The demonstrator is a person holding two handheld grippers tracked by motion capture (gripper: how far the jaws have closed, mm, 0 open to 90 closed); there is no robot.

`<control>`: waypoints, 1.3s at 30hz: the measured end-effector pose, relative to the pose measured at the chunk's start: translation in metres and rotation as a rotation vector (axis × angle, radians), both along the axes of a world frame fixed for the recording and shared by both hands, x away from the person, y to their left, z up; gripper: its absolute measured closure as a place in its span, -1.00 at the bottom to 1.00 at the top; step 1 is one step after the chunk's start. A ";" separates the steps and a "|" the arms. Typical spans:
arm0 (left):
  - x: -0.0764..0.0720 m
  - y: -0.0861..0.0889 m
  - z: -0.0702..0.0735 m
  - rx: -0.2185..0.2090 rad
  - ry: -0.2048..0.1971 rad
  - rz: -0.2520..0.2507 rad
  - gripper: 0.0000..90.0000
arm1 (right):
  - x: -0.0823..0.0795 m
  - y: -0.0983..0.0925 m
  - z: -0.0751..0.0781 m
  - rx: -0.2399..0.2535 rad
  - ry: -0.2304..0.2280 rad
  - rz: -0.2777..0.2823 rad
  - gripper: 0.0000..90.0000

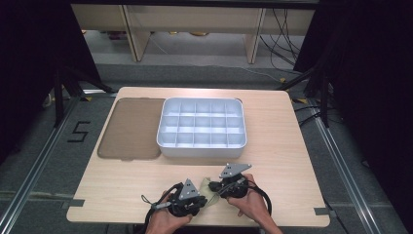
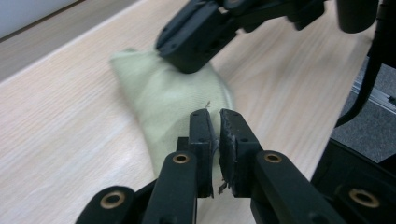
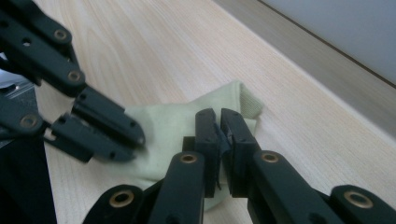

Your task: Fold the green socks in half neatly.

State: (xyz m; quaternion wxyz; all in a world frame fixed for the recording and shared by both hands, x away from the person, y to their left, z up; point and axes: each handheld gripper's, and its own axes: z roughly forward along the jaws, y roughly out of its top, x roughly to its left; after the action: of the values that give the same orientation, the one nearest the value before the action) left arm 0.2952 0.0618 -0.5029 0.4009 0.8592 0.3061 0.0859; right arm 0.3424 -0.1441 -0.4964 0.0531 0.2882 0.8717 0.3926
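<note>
We hold a pale green cloth [image 1: 210,195] flat on the worktop [image 1: 287,161] near its front edge, just short of the white divided tray [image 1: 202,127]. The left gripper [image 2: 214,122] has its fingers pinched narrow on one end, and the right gripper [image 3: 219,122] pinches the other. We judge both bites shallow: if we pull apart or lift unevenly, thin fabric may slip free, bunch, or drag off the edge.

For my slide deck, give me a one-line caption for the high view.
Two hand-held claws pinch a pale green cloth on a table, before an empty divided tray.
</note>
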 end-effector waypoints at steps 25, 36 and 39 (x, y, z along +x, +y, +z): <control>0.001 0.001 -0.001 0.027 -0.030 0.004 0.81 | 0.031 0.008 0.002 -0.032 0.065 0.046 -0.21; 0.000 0.001 -0.001 0.038 -0.034 -0.002 0.80 | 0.033 0.008 -0.008 -0.023 0.161 0.045 -0.07; -0.001 0.001 -0.001 0.033 -0.034 0.003 0.80 | 0.032 0.008 -0.008 -0.020 0.169 0.050 0.05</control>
State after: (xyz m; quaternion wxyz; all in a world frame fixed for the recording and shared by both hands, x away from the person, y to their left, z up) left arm 0.2945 0.0630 -0.5043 0.3918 0.8636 0.2990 0.1061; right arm 0.3740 -0.1360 -0.5047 -0.0274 0.2980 0.8840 0.3592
